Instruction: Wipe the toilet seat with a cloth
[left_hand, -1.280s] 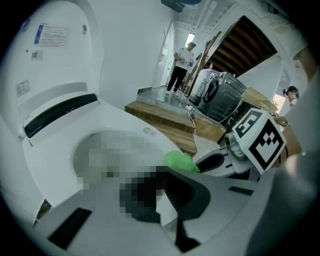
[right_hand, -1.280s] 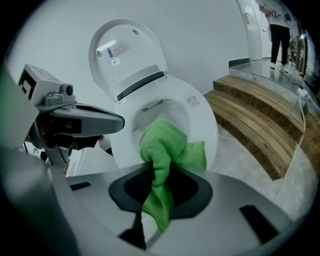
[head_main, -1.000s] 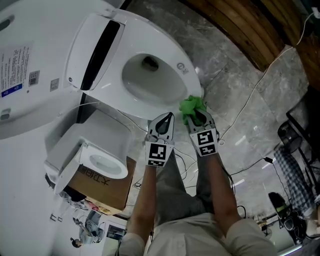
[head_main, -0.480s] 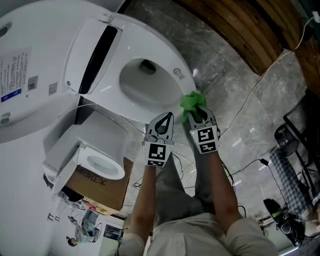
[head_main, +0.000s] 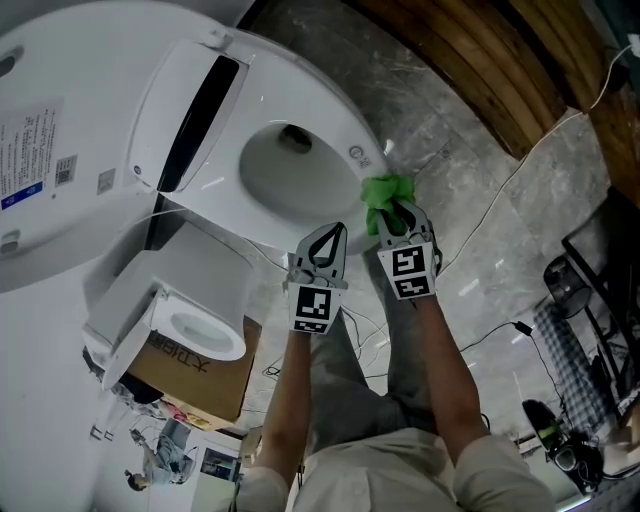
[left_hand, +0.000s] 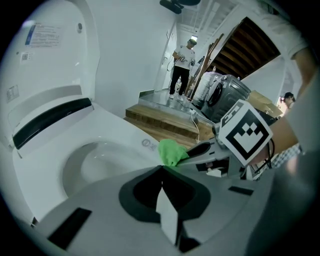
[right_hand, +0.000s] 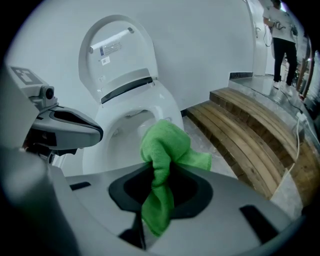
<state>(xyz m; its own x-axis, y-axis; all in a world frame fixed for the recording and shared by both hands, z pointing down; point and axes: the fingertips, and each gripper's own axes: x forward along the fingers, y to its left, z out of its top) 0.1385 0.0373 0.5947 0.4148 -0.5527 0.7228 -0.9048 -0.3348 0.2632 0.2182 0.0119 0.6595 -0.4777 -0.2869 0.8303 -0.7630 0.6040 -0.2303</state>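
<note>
The white toilet seat (head_main: 335, 105) lies down around the bowl, and the lid (head_main: 60, 130) is up at the left. A bunched green cloth (head_main: 384, 194) hangs at the seat's front right rim, with my right gripper (head_main: 398, 213) shut on it. In the right gripper view the cloth (right_hand: 165, 147) droops between the jaws, in front of the seat (right_hand: 167, 107). I cannot tell whether it touches the seat. My left gripper (head_main: 338, 231) is shut and empty, just off the seat's front edge and beside the right gripper. In the left gripper view its jaws (left_hand: 161, 168) meet, with the cloth (left_hand: 171, 151) beyond them.
Wooden steps (head_main: 480, 70) run along the far right. Cables (head_main: 500, 200) trail over the marble floor. A cardboard box (head_main: 205, 375) with a small white fixture (head_main: 200, 325) on it stands at the left of my legs. A person (left_hand: 181, 65) stands far off.
My right gripper has carried the cloth a little forward, up to the seat's front right rim. The left gripper has hardly moved.
</note>
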